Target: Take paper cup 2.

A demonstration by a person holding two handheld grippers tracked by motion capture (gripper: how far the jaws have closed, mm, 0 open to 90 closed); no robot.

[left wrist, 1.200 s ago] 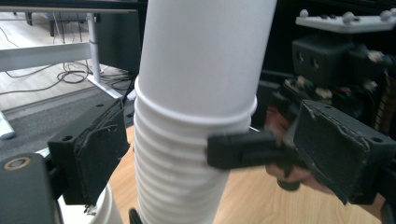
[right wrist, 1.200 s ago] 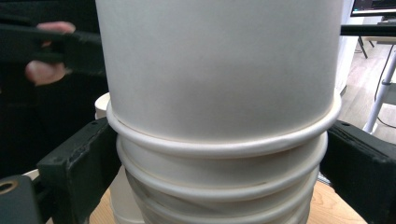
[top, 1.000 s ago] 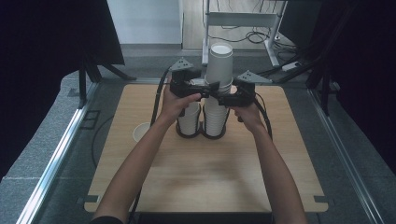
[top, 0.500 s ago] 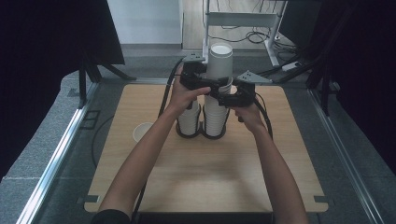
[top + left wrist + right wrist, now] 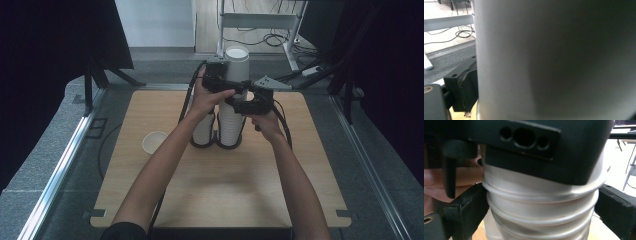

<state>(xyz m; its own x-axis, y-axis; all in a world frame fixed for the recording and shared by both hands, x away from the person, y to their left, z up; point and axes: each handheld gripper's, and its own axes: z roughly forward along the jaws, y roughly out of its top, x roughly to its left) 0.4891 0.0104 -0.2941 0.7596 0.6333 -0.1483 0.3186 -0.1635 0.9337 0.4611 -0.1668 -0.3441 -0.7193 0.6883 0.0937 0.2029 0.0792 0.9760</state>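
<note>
Lifted higher than a second ago, the top cup point(image 5: 237, 64) is now standing clear above the right stack point(image 5: 230, 125), and the left gripper point(image 5: 223, 83) holding it is sitting farther from the person and a little to the right of its earlier spot. Its jaws have just been opening and then closing again, with the cup between them; in the left gripper view the cup wall point(image 5: 554, 60) is pressing against the one visible pad point(image 5: 465, 91), so the gripper is pinching the cup.

Table point(image 5: 150, 200): wooden top, carrying all items, with both forearms reaching in from the near edge.

Right stack: sitting upright at the table's middle, in a black base point(image 5: 216, 145) shared with the left stack point(image 5: 204, 129), the two stacks just beside each other.

Right gripper point(image 5: 248, 106): sitting at the upper part of the right stack, below the lifted cup. In the right gripper view its two pads point(image 5: 467, 211) are bearing on either side of the stacked rims point(image 5: 541, 202), clamping the stack. The left gripper's body point(image 5: 541, 147) is showing just above those rims.

Loose cup point(image 5: 154, 142): standing upright, mouth up, on the left of the table, well apart from the stacks.
</note>
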